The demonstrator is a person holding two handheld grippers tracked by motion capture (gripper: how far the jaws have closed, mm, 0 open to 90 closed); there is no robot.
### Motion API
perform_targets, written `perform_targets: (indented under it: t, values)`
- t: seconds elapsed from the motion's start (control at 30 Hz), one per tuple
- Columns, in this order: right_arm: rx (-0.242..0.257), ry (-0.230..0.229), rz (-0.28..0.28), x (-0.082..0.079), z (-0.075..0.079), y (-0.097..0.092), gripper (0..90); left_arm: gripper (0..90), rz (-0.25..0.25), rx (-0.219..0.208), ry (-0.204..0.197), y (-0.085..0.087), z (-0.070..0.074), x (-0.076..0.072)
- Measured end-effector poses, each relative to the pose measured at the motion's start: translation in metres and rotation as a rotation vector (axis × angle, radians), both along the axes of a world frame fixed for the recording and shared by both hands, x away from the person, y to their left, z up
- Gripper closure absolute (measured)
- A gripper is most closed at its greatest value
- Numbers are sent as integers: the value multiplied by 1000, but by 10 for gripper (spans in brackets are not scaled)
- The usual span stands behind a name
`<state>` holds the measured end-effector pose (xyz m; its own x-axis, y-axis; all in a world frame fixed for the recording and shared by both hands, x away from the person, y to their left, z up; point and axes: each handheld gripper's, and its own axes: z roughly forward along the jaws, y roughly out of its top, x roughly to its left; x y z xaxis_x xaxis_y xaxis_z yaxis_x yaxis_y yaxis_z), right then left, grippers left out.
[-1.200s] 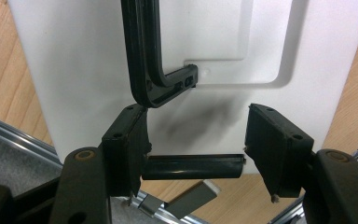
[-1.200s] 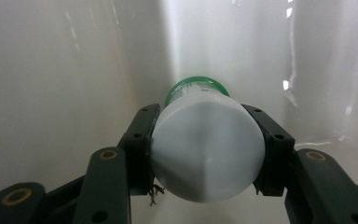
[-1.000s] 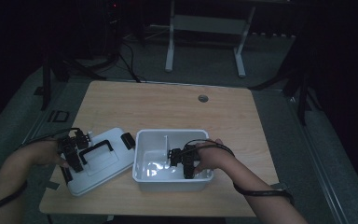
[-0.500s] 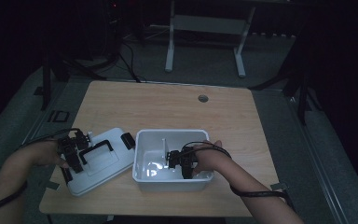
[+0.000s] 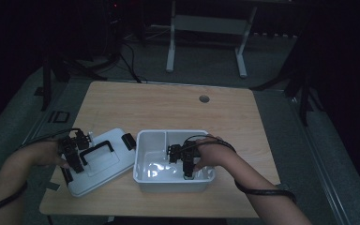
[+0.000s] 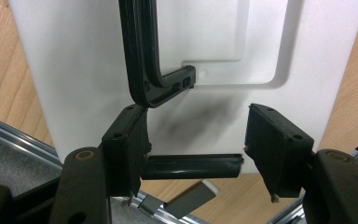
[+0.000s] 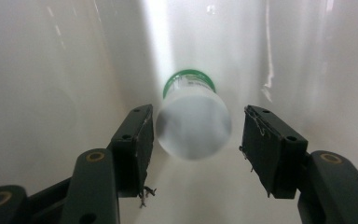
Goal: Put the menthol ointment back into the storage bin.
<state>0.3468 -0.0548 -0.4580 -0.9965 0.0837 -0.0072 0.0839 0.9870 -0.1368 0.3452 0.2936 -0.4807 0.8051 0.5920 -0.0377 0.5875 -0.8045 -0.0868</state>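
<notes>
A white bin (image 5: 168,186) stands at the table's near edge, its white lid (image 5: 101,177) flat on the table to its left. My left gripper (image 5: 72,164) (image 6: 193,116) hangs open over the lid (image 6: 74,70). Its left jaw is beside the corner of the black handle (image 6: 142,60), and a black latch (image 6: 191,167) at the lid's edge lies behind the jaws. My right gripper (image 5: 186,174) (image 7: 196,116) reaches down inside the bin. Its jaws have just been opening. A white bottle with a green band (image 7: 193,126) sits between them, end-on, with a gap at the right pad.
The bin has an inner divider (image 5: 165,143) and pale glossy walls (image 7: 51,70). Bare wooden tabletop (image 5: 168,103) stretches behind it, with a round cable hole (image 5: 204,99). Beyond the table are metal stand legs (image 5: 171,51) and cables on the dark floor.
My right hand has lifted a little inside the bin. My left hand and the lid have stayed where they were.
</notes>
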Motion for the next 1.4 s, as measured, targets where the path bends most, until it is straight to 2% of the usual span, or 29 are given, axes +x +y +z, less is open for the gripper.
perform_targets:
  t: [0.3, 0.63, 1.03, 1.27, 1.3, 1.4]
  values:
    - [75, -6, 4, -1, 33, -12, 424, 391, 2, -1, -8, 1, 2, 0]
    - [124, -54, -17, 0, 65, -35, 368, 391, -1, 5, -11, 1, 4, 0]
    - [177, -71, -43, -2, 85, -63, 297, 391, 5, 7, -12, 3, 6, 0]
    - [224, -79, -101, -1, 98, -93, 225, 391, 5, 9, -12, 1, 5, 0]
    - [228, -73, -103, -1, 99, -97, 192, 391, 5, 10, -13, 1, 5, 0]
    - [231, -75, -108, -1, 100, -105, 175, 391, 0, 12, -13, 0, 5, 0]
